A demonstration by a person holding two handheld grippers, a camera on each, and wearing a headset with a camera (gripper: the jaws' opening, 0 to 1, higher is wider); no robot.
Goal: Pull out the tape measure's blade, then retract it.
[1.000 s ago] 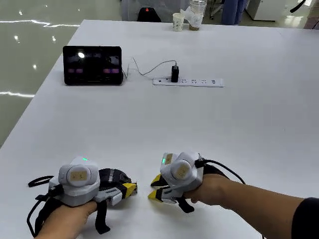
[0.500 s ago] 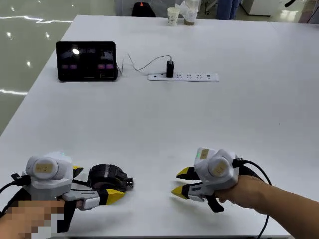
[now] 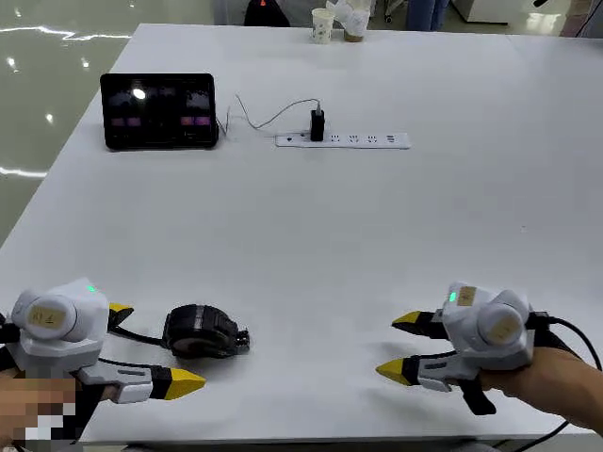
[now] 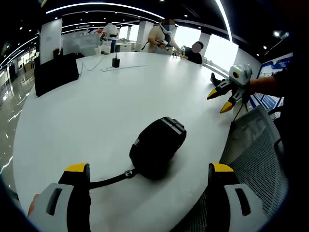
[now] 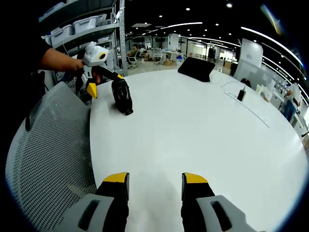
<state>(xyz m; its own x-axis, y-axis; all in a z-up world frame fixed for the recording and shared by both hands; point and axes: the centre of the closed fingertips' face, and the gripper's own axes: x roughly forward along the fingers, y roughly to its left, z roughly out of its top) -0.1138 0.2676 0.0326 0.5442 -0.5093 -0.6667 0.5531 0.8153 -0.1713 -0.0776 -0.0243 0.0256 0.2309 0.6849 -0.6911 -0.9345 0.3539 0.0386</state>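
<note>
Head view: my left gripper [image 3: 151, 345] sits at the near edge of the white table [image 3: 311, 235], on the left side. Its jaws are spread wide with nothing gripped. The tape measure [image 3: 200, 331] lies just beside its tips, close to that edge — a rounded, matte black case. My right gripper [image 3: 399, 346] is well apart to the right, jaws parted, holding nothing. Broad, glossy tabletop lies ahead; a dark tablet [image 3: 158, 111] and a white power strip [image 3: 344, 140] sit far back.

Left gripper view: the case lies just beyond my yellow-tipped jaws. A thin black strap runs from it towards the left one; I cannot tell if they touch. A grey mesh chair [image 4: 256, 154] hugs the table's edge.

Right gripper view: my jaws stand partly open over bare white surface — the tape measure is far off by the table edge, next to the left gripper.
</note>
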